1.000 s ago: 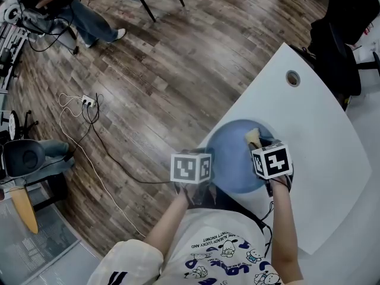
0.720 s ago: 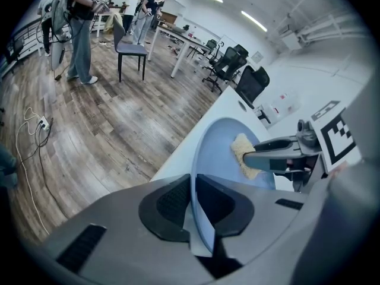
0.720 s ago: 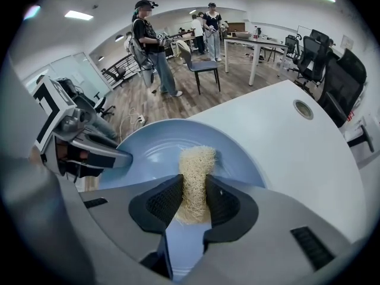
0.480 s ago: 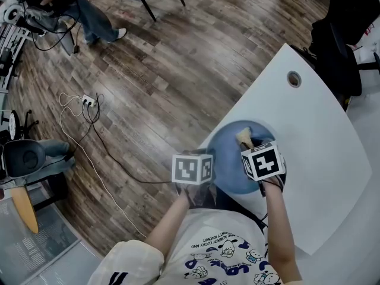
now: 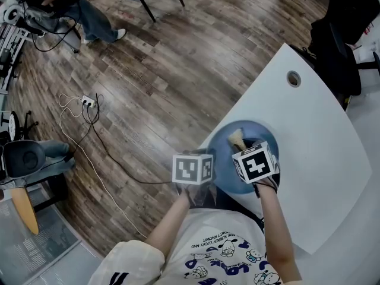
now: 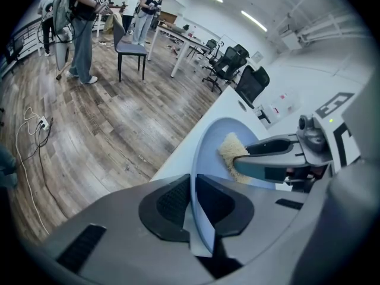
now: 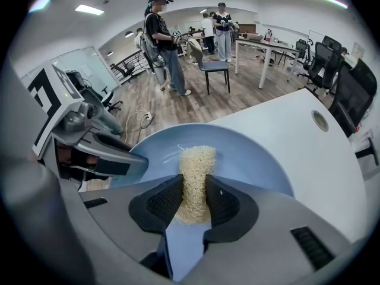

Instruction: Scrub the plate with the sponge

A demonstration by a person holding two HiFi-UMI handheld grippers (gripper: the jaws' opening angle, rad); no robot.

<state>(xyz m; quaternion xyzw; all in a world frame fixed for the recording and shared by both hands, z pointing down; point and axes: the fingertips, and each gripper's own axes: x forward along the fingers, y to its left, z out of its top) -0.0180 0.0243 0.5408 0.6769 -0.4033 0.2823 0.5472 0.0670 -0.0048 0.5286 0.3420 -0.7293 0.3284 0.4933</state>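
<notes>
A round blue plate [image 5: 227,161] lies at the near-left edge of the white table [image 5: 320,135]. My left gripper [image 5: 206,176] is shut on the plate's rim, which runs edge-on between the jaws [image 6: 193,186] in the left gripper view. My right gripper [image 5: 246,148] is shut on a straw-coloured fibrous sponge [image 5: 237,138]. In the right gripper view the sponge [image 7: 196,165] sticks out past the jaws [image 7: 193,199] and rests on the plate's [image 7: 255,153] inner face. The left gripper view shows the sponge [image 6: 229,151] pressed to the plate [image 6: 209,141] left of centre.
The table has a round grommet hole [image 5: 294,78] at its far end. A black office chair [image 5: 341,40] stands behind it. A cable and power strip [image 5: 89,103] lie on the wooden floor at left. Several people stand far off by a blue chair [image 7: 211,64].
My right gripper has slid the sponge leftward across the plate, towards the left gripper. The left gripper and the plate have stayed put.
</notes>
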